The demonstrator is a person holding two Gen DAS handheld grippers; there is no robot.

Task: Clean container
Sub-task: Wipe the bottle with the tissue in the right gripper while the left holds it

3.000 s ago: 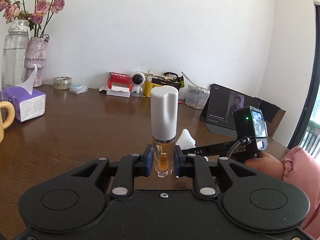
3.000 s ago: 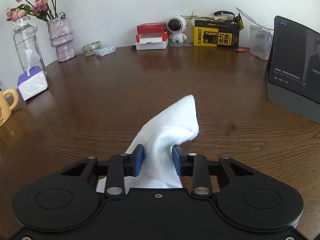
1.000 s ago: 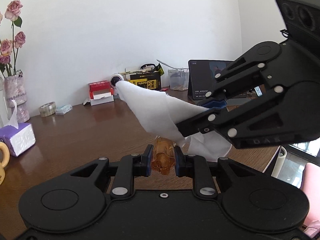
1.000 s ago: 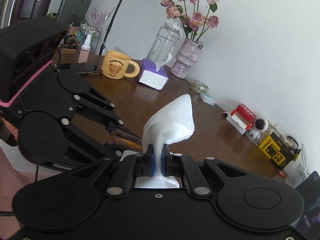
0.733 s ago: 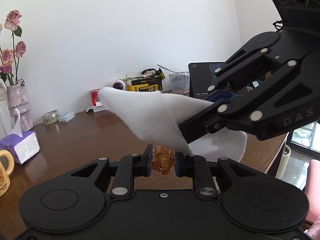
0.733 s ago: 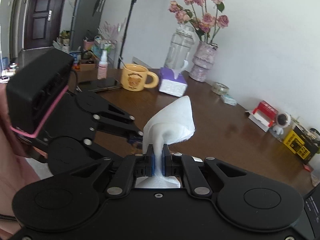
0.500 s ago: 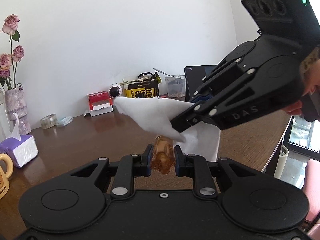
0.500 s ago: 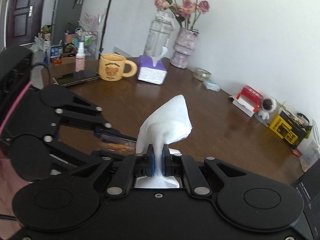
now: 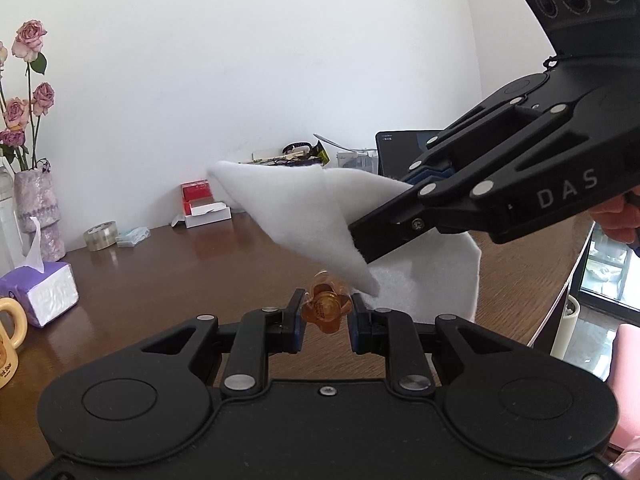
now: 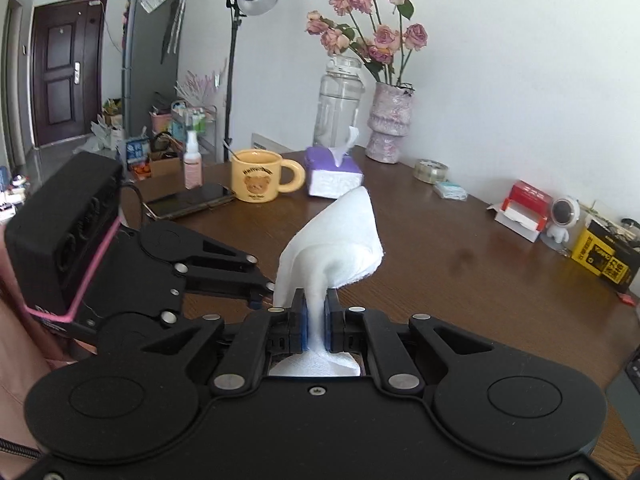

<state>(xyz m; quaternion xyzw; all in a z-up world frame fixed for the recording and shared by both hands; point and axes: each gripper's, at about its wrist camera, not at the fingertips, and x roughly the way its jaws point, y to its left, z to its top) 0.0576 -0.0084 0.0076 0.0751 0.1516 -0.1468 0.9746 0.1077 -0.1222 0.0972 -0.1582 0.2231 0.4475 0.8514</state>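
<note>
Gripping the small amber bottle (image 9: 325, 307) between its fingers, the left tool (image 9: 323, 322) now holds it tipped forward, base toward the camera, where three seconds ago it stood upright with its white cap showing. Just beyond and to the right, the right tool (image 10: 316, 322), clamped tight on a white cloth (image 10: 340, 240), has swung in from the tabletop (image 9: 168, 280), so wiping looks underway. Only the glass's lobed amber end shows.
</note>
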